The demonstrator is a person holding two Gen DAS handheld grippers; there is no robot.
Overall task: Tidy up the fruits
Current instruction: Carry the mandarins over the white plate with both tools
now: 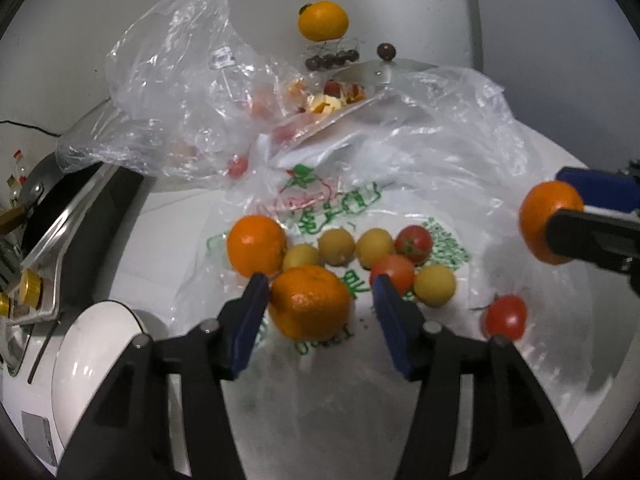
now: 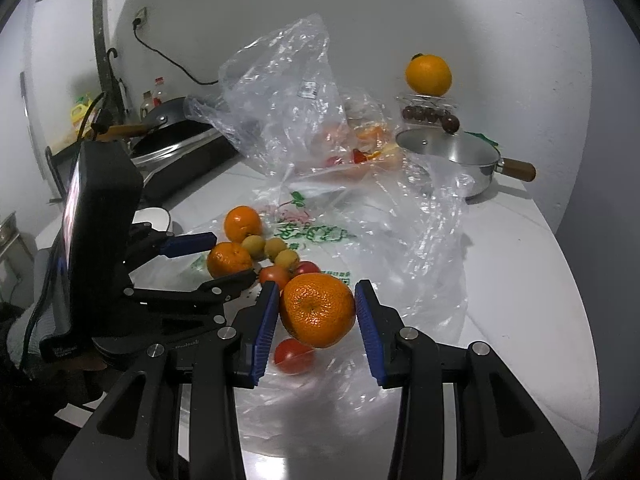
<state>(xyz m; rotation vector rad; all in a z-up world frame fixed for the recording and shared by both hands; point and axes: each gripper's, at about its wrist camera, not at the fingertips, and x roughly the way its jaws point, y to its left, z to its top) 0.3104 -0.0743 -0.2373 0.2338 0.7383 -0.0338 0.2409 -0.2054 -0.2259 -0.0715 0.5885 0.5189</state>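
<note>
Between the blue pads of the right gripper point(image 2: 316, 312): one mandarin point(image 2: 317, 310), clamped on both sides and lifted clear of the plastic bag point(image 2: 360, 344) spread on the white counter point(image 2: 520, 280). Beneath it, a red tomato point(image 2: 293, 356) on the bag. Left gripper point(image 1: 320, 300): jaws parted around a second mandarin point(image 1: 310, 302) that lies on the bag; the left pad is at its skin, the right pad stands apart. Just beyond: a third mandarin point(image 1: 256, 245), four small yellow fruits point(image 1: 336, 246), two tomatoes point(image 1: 414, 243). Off to the right, a lone tomato point(image 1: 506, 316). Further back: a crumpled clear bag point(image 1: 180, 92) with fruit inside, a lidded saucepan point(image 2: 460, 156), an orange point(image 2: 428, 74) atop a clear box point(image 2: 426, 108) of dark fruit.
</note>
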